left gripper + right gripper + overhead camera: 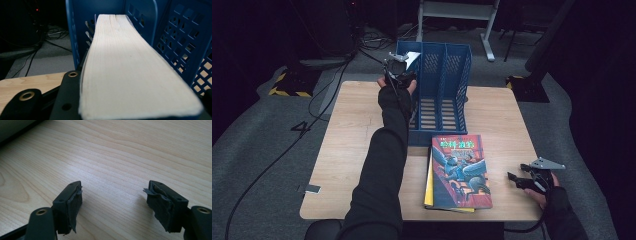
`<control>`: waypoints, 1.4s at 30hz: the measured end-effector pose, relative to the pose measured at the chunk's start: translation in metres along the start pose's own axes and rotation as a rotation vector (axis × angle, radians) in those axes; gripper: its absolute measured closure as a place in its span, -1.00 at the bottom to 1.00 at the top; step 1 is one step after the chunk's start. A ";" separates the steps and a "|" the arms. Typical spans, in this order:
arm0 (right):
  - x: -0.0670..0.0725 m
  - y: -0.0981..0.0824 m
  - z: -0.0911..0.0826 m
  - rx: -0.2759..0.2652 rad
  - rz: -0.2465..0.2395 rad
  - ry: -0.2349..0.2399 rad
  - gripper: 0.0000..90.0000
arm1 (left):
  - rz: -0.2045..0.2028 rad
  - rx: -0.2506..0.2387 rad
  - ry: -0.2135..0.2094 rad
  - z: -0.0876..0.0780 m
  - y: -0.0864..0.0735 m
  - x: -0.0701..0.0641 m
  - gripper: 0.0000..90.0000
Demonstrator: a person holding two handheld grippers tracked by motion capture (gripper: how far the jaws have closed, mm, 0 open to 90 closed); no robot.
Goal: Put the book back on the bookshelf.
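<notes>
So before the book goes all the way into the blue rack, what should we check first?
1. Left gripper jaws clamp the book: ok, both jaws flank its page edge.
2. Book lined up with the leftmost slot of the blue file rack: ok, it points inside the slot.
3. Book resting on the slot floor: cannot tell, hidden.
4. Right gripper out of the way: ok, open over the wooden table, holding nothing.
5. More books waiting: ok, a stack of books lies in front of the rack.
</notes>
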State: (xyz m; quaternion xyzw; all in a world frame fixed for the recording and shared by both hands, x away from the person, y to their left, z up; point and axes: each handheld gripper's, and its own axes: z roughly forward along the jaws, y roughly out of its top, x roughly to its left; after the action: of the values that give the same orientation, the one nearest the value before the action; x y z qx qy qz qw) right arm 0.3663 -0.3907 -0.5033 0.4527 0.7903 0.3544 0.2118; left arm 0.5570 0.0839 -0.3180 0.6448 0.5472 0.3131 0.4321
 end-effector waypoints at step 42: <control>-0.001 0.000 0.000 0.000 0.001 0.001 -0.37 | 0.136 0.115 -0.042 -0.036 -0.020 0.004 0.00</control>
State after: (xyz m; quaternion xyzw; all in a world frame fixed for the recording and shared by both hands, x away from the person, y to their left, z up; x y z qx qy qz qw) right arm 0.3668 -0.3911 -0.5035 0.4528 0.7903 0.3547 0.2111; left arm 0.5173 0.0961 -0.3209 0.7106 0.5101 0.2961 0.3836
